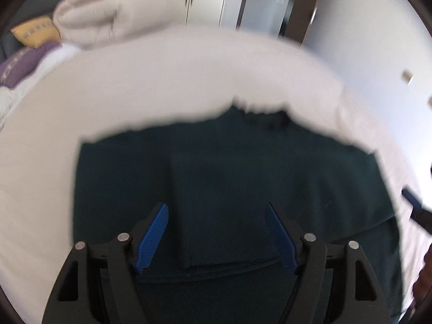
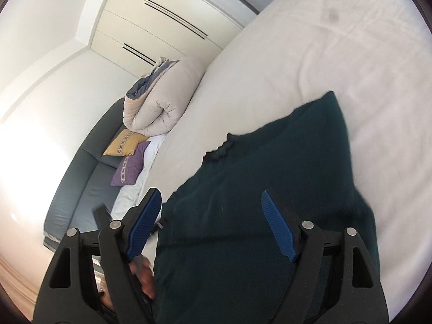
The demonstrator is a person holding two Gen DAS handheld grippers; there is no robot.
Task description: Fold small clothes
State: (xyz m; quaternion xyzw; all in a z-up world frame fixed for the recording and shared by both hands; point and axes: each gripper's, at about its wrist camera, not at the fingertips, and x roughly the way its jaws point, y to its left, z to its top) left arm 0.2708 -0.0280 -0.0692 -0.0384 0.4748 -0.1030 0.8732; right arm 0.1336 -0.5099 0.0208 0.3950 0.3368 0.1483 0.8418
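Far left, pillows (image 2: 127,145) and a rolled duvet (image 2: 162,97) sit well off, no concern. My left gripper (image 1: 217,232) hangs over the green top (image 1: 229,183), fingers spread, nothing pinched; a folded strip lies between them. The top lies flat on the bed (image 1: 162,81), collar (image 1: 263,120) away from me. My right gripper (image 2: 212,222) is spread too, empty, above the top's right part. Next fold, I judge: pinch one layer edge only, lift low, lay it square, avoid dragging the strip.
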